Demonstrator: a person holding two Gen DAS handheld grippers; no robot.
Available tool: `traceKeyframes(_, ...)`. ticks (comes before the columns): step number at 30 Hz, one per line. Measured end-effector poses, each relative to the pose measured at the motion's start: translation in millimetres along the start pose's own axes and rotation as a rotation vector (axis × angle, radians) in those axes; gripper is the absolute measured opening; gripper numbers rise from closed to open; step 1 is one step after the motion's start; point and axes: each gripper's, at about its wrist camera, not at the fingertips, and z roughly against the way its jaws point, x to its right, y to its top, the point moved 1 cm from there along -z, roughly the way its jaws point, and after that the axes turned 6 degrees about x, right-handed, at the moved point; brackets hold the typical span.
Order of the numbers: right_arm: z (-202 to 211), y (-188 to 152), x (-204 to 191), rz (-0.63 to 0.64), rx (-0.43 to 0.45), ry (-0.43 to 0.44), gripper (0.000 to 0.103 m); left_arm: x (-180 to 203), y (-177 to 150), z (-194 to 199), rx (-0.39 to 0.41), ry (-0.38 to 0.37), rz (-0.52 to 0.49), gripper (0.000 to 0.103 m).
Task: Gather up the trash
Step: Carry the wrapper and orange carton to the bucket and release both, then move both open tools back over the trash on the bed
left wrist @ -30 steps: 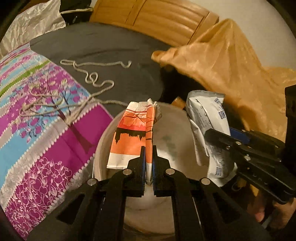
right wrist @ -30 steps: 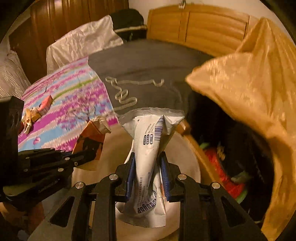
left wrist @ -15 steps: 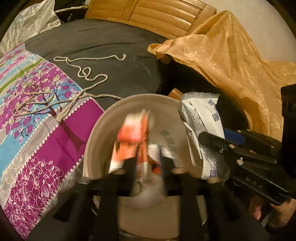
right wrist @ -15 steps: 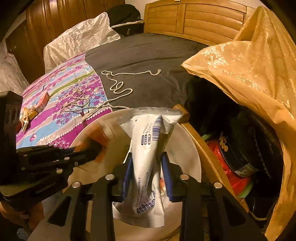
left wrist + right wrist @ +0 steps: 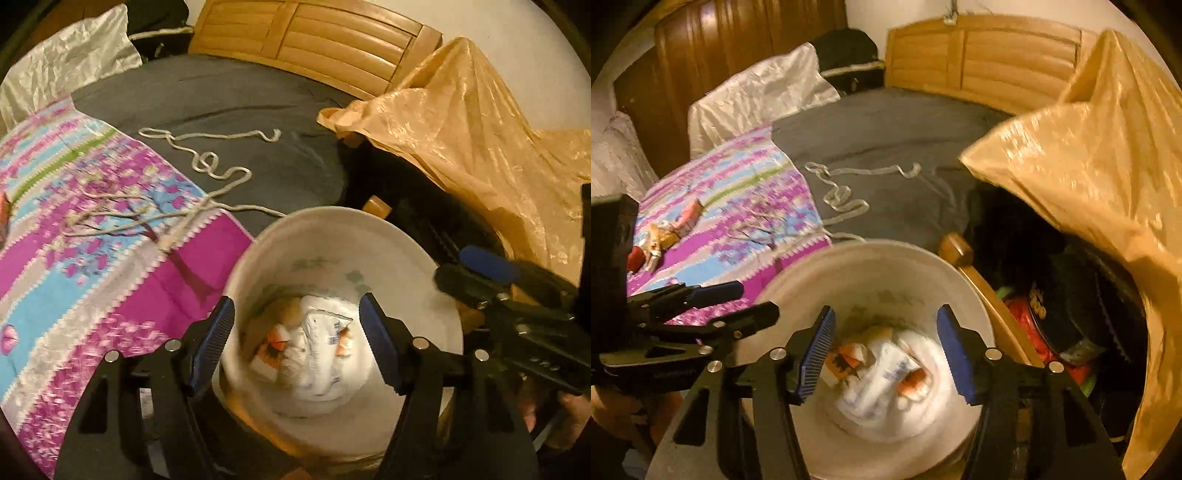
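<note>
A white bin (image 5: 332, 229) stands by the bed. Both grippers hang over its mouth. The jaws of my left gripper (image 5: 295, 306) are opening with nothing between them. My right gripper (image 5: 885, 314) is opening too and holds nothing. At the bin's bottom lie an orange wrapper (image 5: 275, 338) and a white wrapper (image 5: 321, 343), blurred. The right wrist view shows the same bin (image 5: 886, 247), the white wrapper (image 5: 882, 380), the orange wrapper (image 5: 846, 360) and the left gripper (image 5: 757, 301) at the left. The right gripper (image 5: 458, 266) shows at the right of the left wrist view.
More wrappers (image 5: 665, 236) lie on the purple patterned bedspread (image 5: 92, 258). A pale rope (image 5: 207, 166) curls over the dark sheet. A golden cloth (image 5: 461, 129) drapes over clutter to the right of the bin. A wooden headboard (image 5: 314, 33) and a white pillow (image 5: 757, 96) stand behind.
Both grippers opened. The orange wrapper left the left jaws and the white wrapper left the right jaws; both now lie inside the bin.
</note>
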Motion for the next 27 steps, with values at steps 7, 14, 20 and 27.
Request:
traceKeyframes(7,42,18,-83,0.096,0.195,0.133,0.087,-65,-7,58,0.088,0.110,0.027,0.067)
traceKeyframes(14,31,17,-183,0.181,0.183,0.330,0.088,-194,-35,123,0.137,0.285,0.221,0.067)
traceKeyframes(20,13,5,-253,0.271,0.117,0.438,0.088,-308,-78,180,0.143,0.455,0.369,0.067)
traceKeyframes(27,-8,-5,-305,0.316,0.048,0.496,0.088,-437,-132,252,0.094,0.663,0.380,0.067)
